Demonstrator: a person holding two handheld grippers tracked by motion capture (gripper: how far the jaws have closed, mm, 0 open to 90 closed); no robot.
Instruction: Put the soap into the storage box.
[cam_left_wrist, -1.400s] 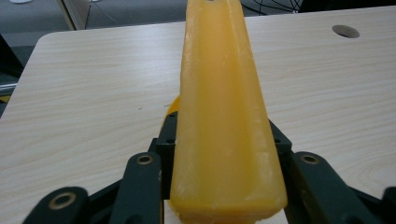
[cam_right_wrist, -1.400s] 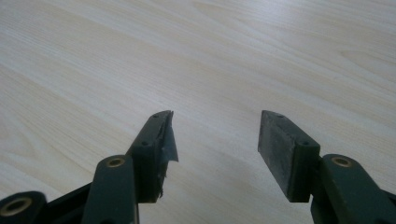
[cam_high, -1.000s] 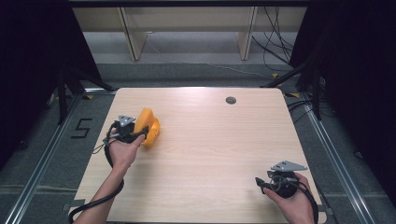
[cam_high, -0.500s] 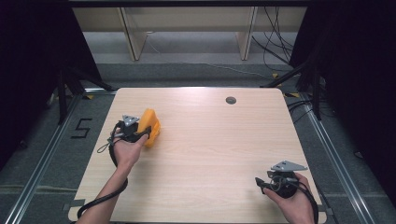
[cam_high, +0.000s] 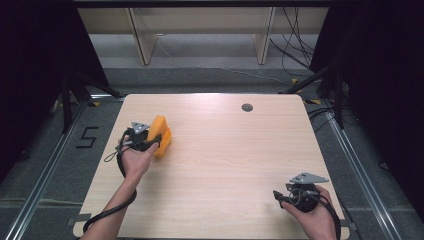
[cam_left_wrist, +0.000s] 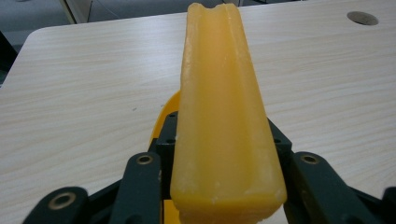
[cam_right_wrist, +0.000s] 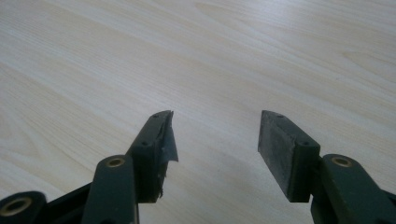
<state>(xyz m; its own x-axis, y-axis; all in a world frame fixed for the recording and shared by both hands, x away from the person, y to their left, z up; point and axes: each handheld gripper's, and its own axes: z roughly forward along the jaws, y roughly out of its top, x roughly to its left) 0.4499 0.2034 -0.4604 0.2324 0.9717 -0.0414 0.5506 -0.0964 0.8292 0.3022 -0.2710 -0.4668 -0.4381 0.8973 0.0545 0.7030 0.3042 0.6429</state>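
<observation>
Clamping the orange block (cam_left_wrist: 226, 116) between its fingers (cam_left_wrist: 140, 186), the left gripper (cam_high: 145, 140) holds something waxy, probably light and slippery. Right gripper (cam_right_wrist: 215, 140) fingers stand apart over bare table (cam_right_wrist: 140, 56).

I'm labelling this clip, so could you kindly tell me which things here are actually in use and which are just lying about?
In use:
- long orange-yellow block, clamped in the left gripper

Lying about:
- small round dark disc on the table's far side
- right gripper, open, holding nothing
</observation>
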